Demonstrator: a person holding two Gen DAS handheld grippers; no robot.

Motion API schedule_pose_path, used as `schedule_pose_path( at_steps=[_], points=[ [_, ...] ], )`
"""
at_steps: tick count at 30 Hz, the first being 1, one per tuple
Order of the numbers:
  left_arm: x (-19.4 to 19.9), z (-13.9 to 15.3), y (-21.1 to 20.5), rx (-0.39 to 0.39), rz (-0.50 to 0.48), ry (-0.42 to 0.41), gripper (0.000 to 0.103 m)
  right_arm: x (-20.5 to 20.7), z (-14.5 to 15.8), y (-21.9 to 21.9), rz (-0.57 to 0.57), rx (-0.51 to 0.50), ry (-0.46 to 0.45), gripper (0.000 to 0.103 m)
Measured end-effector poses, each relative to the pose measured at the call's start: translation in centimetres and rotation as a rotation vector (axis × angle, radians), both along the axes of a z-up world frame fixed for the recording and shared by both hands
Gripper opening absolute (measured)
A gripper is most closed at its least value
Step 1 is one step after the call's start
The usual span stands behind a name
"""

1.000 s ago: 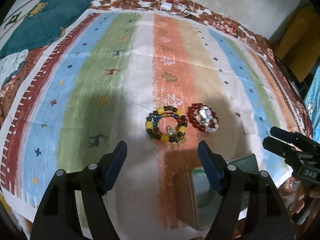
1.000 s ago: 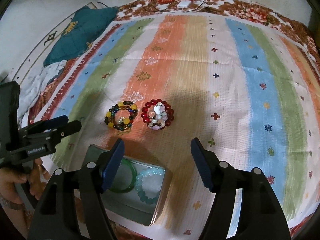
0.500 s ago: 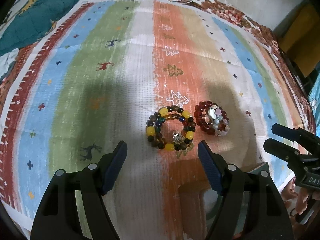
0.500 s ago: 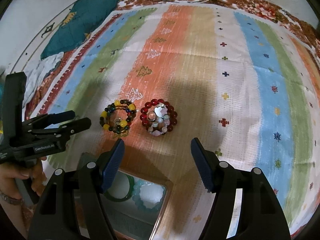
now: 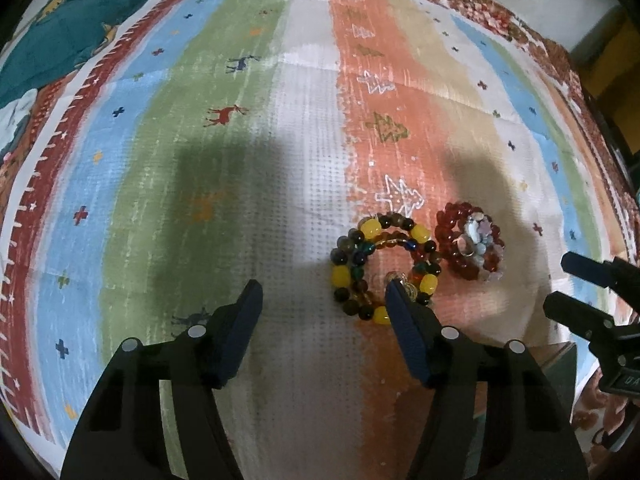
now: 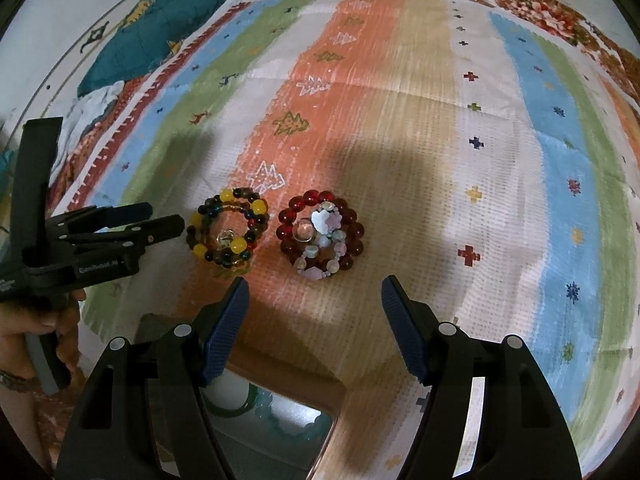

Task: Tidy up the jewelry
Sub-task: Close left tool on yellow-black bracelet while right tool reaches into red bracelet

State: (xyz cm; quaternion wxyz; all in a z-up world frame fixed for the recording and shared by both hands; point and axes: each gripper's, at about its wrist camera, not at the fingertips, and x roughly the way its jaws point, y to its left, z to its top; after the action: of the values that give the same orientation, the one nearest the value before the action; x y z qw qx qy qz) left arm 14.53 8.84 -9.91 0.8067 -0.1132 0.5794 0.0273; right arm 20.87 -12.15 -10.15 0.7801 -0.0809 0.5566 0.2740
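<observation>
Left wrist view: left gripper (image 5: 322,300), spread wide and empty; yellow-and-dark bead bracelet (image 5: 384,268) flat on the striped cloth (image 5: 224,184), ahead and rightward, its near rim behind the right finger's tip; red bracelet (image 5: 472,240) just beside it. Right wrist view: right gripper (image 6: 314,304), spread, empty; red bracelet (image 6: 320,234) straight ahead between the fingers; tin (image 6: 280,432) beneath, holding bangles. Each gripper appeared nearest its own bracelet.

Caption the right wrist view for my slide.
Open right claw above red bracelet; yellow bracelet and left claw alongside.
</observation>
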Motion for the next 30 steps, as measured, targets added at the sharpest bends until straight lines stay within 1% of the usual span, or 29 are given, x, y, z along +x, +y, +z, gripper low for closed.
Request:
schedule_pose_path(
  at_steps=[7, 10, 13, 14, 15, 18, 20, 25, 28, 30],
  points=[
    [0.5, -0.9, 0.0, 0.037, -0.005, 0.032, 0.051, 0.5, -0.8, 0.5, 0.010, -0.015, 0.015, 0.068],
    [0.8, -1.3, -0.1, 0.052, -0.012, 0.043, 0.050, 0.9, -1.2, 0.6, 0.008, -0.018, 0.027, 0.068],
    [1.1, -1.7, 0.0, 0.066, -0.013, 0.056, 0.045, 1.1, -1.6, 0.7, 0.007, -0.023, 0.040, 0.068],
    [1.2, -1.7, 0.0, 0.066, -0.013, 0.057, 0.044, 1.1, -1.7, 0.7, 0.007, -0.021, 0.046, 0.064],
    [1.2, -1.8, 0.1, 0.066, -0.013, 0.058, 0.044, 1.3, -2.0, 0.7, 0.007, -0.021, 0.059, 0.057],
    [1.2, -1.8, -0.1, 0.064, -0.023, 0.058, 0.039, 1.7, -2.7, 0.7, 0.000, -0.025, 0.083, 0.050],
    [1.2, -1.8, -0.2, 0.058, -0.029, 0.058, 0.033, 2.1, -3.1, 0.6, -0.007, -0.032, 0.091, 0.046],
    [1.2, -1.9, -0.5, 0.038, -0.042, 0.060, 0.024, 2.6, -3.7, 0.7, -0.016, -0.030, 0.107, 0.044],
    [1.2, -2.0, -0.6, 0.027, -0.050, 0.062, 0.021, 2.9, -4.2, 0.8, -0.017, -0.035, 0.116, 0.039],
    [1.2, -2.2, -0.8, 0.020, -0.058, 0.066, 0.019, 3.1, -4.4, 0.8, -0.017, -0.033, 0.121, 0.033]
  ],
)
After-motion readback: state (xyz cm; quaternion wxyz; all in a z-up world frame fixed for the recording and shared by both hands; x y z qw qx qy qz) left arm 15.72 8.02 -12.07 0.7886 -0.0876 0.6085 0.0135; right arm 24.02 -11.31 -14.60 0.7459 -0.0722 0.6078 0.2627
